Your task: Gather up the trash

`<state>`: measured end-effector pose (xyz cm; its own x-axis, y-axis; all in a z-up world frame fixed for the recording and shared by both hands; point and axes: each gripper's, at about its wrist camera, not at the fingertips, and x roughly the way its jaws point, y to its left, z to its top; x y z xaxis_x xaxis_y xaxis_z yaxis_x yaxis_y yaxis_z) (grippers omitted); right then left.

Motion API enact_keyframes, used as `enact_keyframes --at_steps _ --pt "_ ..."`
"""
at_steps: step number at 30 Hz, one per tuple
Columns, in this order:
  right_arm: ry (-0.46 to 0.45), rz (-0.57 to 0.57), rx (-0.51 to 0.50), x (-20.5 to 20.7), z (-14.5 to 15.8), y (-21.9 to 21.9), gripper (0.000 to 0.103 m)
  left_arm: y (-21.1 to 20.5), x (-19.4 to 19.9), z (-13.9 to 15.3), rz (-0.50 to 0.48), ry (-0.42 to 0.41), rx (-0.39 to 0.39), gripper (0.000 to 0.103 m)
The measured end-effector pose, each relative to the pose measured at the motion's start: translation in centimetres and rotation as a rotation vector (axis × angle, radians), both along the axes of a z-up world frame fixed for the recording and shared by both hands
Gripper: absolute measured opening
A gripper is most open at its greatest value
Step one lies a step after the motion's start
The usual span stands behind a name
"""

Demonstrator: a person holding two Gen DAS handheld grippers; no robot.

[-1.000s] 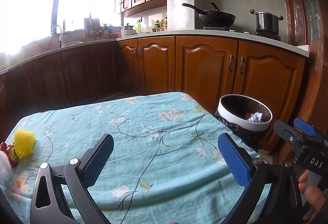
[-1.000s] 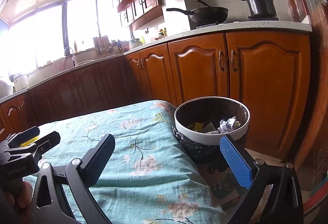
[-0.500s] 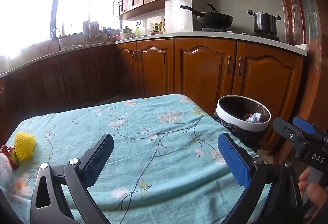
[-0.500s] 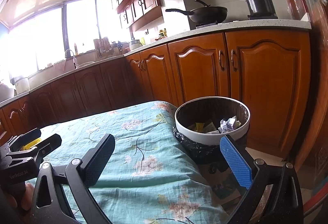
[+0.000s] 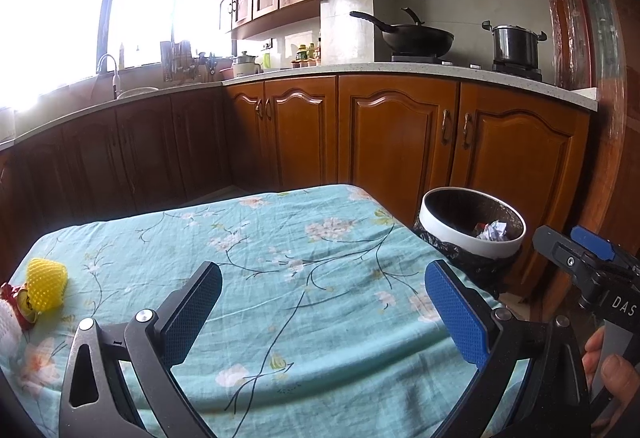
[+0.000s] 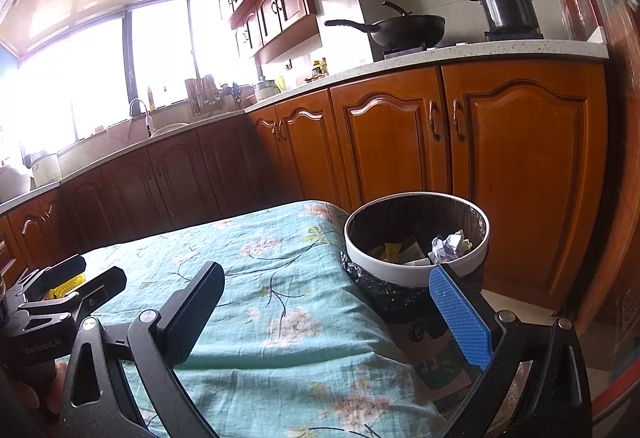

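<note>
Left gripper [image 5: 322, 312]: jaws wide apart, empty, above worktop under teal floral cloth [image 5: 280, 270].
Right gripper [image 6: 328, 314]: jaws wide apart, empty, above cloth edge nearest round white-rimmed trash bin with black liner [image 6: 412, 272].
Bin: on floor, against right edge of worktop; crumpled white paper [image 6: 448, 246] and yellow scraps inside.
Yellow foam fruit net [image 5: 46, 290]: on cloth, far left of bin, touching red wrapper [image 5: 16, 304].
</note>
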<state>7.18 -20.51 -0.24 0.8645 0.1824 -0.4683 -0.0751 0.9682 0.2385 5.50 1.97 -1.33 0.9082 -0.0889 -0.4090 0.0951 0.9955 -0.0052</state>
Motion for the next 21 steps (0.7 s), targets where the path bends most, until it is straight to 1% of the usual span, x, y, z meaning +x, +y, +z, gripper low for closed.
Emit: enact_keyframes --at_steps 21 --pt "-0.006 0.007 0.006 0.06 0.62 0.37 0.103 -0.27 0.01 0.03 -0.008 0.005 -0.013 0.102"
